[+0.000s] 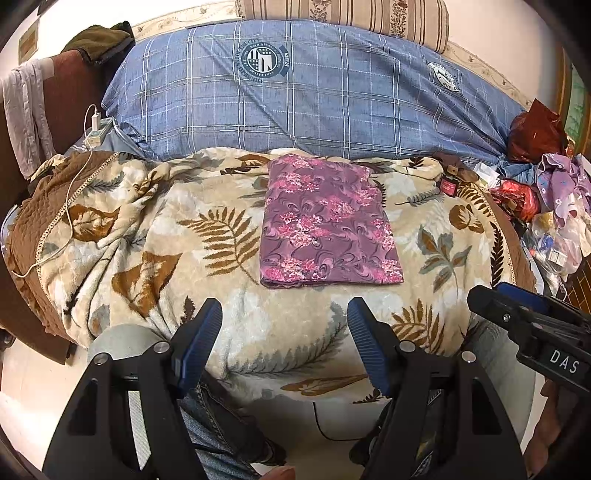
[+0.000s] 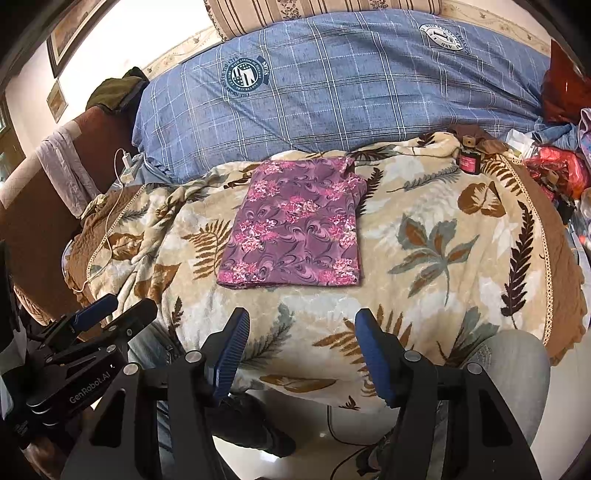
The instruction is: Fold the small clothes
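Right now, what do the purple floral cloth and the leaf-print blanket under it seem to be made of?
Purple floral cloth: looks like thin, smooth woven fabric, matte; it lies flat with crisp folded edges. Leaf-print blanket: likely plush fleece; its surface looks fuzzy and bunches in soft, thick wrinkles. Neither fibre can be confirmed.

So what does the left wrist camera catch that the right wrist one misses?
Only the left wrist view shows the "DAS" label on the other gripper. Only the right wrist view shows framed pictures on the wall. Both show the folded purple floral cloth lying flat on the leaf-print blanket, with the left gripper and right gripper open, holding nothing.
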Motion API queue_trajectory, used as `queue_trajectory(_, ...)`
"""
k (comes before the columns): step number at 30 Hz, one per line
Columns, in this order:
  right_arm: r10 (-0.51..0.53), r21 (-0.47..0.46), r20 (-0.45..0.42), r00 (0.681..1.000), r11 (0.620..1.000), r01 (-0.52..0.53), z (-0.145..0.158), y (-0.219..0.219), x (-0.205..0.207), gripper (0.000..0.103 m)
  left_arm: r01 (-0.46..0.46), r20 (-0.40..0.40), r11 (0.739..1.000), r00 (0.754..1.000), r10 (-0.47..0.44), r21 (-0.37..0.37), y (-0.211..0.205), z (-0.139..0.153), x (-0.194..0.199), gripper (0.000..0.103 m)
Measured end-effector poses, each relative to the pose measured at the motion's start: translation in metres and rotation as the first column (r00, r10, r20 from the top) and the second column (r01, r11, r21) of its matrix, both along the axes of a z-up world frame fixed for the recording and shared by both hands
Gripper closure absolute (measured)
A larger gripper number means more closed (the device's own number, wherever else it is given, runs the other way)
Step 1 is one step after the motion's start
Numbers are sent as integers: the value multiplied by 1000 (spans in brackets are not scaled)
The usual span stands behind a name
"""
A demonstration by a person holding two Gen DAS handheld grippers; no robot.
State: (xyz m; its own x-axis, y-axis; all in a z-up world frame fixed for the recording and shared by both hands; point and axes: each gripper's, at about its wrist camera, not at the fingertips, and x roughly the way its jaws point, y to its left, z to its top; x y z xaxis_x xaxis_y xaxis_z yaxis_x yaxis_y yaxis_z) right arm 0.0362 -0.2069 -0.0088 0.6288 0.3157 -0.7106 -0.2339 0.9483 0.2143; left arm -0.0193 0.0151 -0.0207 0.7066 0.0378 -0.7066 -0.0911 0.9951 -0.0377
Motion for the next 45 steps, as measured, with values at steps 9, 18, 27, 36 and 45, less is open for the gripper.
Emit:
queue_trajectory(9,-1,0,1,1000,1000,1,-2,-2,1,42,13,-9,1000,1000,-13,-1,1,-4,0,33)
queue_trajectory(18,-4,2,-2,1000,1000,4,-3,-3,1,42,16,-30,1000,999,-16,-5,6,-6,6,33)
queue_trajectory(27,-3,1,-6,1000,1000,3,-4,-2,2,42,22,-30,1000,999,-22,-3,7,-5,6,33)
queue_trajectory(36,-4,1,-8,1000,1000,4,-4,-2,4,42,27,-33,1000,999,-27,1,10,-5,10,33)
queue_trajectory(45,-4,-2,-12,1000,1000,4,-6,-1,9,42,16,-22,1000,1000,-16,2,17,-6,19,33)
